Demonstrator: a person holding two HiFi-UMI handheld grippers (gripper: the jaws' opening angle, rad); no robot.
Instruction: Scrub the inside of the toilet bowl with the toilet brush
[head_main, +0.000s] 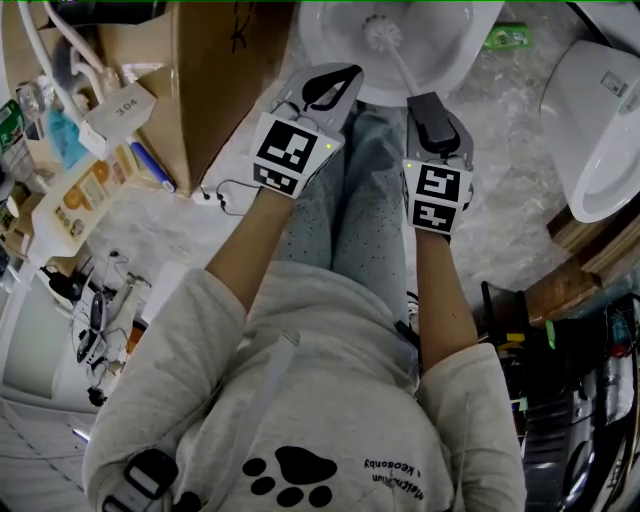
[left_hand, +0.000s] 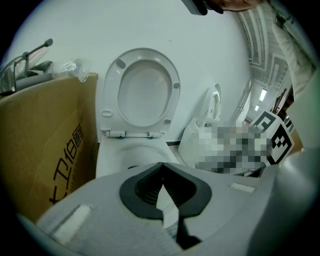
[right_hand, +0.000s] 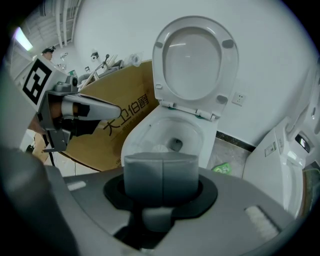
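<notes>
Toilet brush (head_main: 383, 35), round white bristle head on a thin pale stem, inside the white toilet bowl (head_main: 462, 50) at 12 o'clock, grey handle clamped by the right gripper (head_main: 430, 112), left gripper (head_main: 330, 85) at its 9 o'clock, jaws closed on nothing.

toilet bowl (head_main: 462, 42) open above, seat (right_hand: 192, 102) up | cardboard box (head_main: 215, 80) just beside, left | second toilet (head_main: 600, 130) right, floor (head_main: 510, 200) gap between

"304" on a white tag (head_main: 122, 105); "大卫伯爵" on the cardboard box (right_hand: 127, 90).
</notes>
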